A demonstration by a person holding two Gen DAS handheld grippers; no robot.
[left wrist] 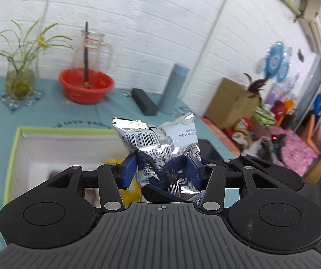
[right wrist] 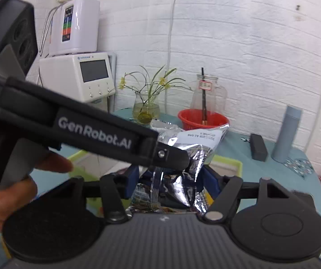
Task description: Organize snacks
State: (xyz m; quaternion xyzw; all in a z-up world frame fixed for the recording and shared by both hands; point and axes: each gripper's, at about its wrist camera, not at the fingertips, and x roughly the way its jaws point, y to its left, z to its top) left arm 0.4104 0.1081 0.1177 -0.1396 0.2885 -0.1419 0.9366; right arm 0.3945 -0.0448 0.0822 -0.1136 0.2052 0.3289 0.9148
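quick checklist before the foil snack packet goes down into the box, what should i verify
1. Left gripper shut on the foil snack packet: ok.
2. Right gripper also closed on the same packet, the left one crossing in front: ok.
3. White box with green rim open, below and left of the packet: ok.
4. Room inside the box: cannot tell; a yellow packet shows, the rest is hidden by the grippers.
5. Red basin and black case stand apart, behind the box: ok.
6. Packet undamaged: cannot tell; the foil is crumpled where it is pinched.
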